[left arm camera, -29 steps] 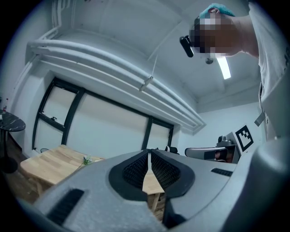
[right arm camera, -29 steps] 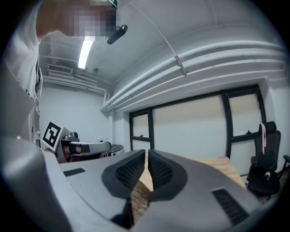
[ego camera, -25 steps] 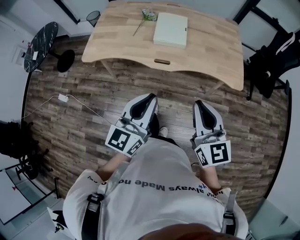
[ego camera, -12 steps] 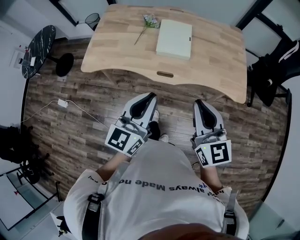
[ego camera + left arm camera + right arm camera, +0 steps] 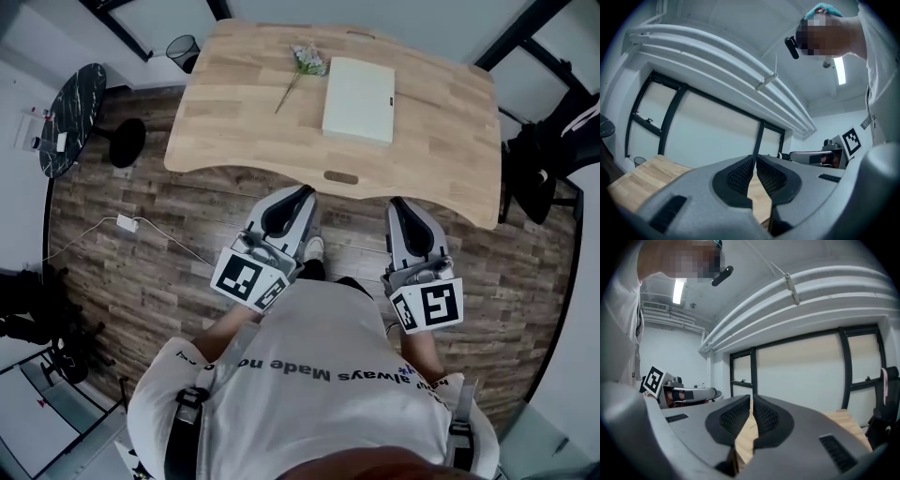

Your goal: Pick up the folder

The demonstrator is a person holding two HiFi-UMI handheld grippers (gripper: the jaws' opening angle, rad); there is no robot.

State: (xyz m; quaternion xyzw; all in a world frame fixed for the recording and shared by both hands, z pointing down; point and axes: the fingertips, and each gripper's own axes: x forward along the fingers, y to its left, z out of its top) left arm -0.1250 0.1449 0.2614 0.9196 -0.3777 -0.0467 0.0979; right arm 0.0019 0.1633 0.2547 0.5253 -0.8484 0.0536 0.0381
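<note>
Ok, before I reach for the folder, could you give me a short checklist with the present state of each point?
1. Folder lies flat on the table: ok.
2. Nothing on top of it; flower sprig lies beside it: ok.
3. Left gripper and right gripper hold nothing: ok.
4. Jaws apart for a grasp: not ok, both shut.
5. Grippers over the table: not ok, both short of its near edge.
6. Gap under the folder edge for a jaw: cannot tell.

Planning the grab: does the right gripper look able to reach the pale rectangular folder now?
Probably not yet: the right gripper hangs just short of the wooden table; nothing blocks the pale folder.
</note>
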